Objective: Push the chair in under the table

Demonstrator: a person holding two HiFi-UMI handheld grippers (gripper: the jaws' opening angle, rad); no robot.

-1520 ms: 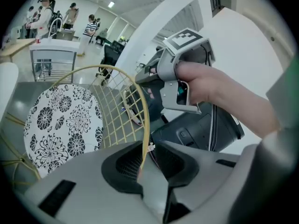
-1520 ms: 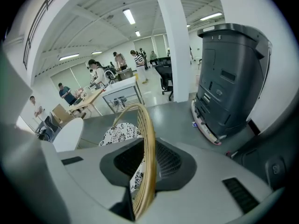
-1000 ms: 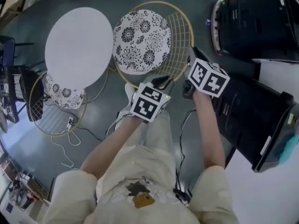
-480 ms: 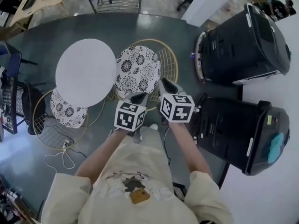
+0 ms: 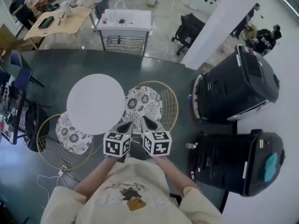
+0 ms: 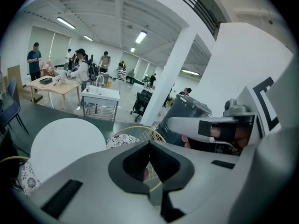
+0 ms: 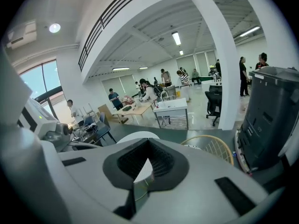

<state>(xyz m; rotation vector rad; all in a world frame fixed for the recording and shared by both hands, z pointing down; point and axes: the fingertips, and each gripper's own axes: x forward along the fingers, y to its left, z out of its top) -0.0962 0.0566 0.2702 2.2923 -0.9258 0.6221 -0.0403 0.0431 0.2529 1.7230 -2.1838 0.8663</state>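
Note:
The round white table (image 5: 96,104) stands on the dark floor. Against its right side stands the chair (image 5: 142,105), with a black-and-white patterned cushion and a gold wire back (image 5: 172,107). The cushion's left edge sits by the tabletop's rim. My left gripper (image 5: 127,125) and right gripper (image 5: 145,121) hang side by side in the air near the chair's near edge, both shut and empty, touching nothing. In the left gripper view the jaws (image 6: 149,144) meet above the wire back (image 6: 140,130). The right gripper view shows its jaws (image 7: 148,143) closed, with the table (image 7: 138,135) beyond.
A second patterned chair (image 5: 70,135) sits at the table's lower left. Two large black bins (image 5: 236,85) (image 5: 233,164) stand to the right. A white pillar (image 5: 216,24), a white cart (image 5: 124,24) and people at desks lie beyond. A cable (image 5: 52,176) trails on the floor.
Both grippers have come off the chair's wire back and drawn back and up toward the person, closer together. The head view has lifted, showing more of the room.

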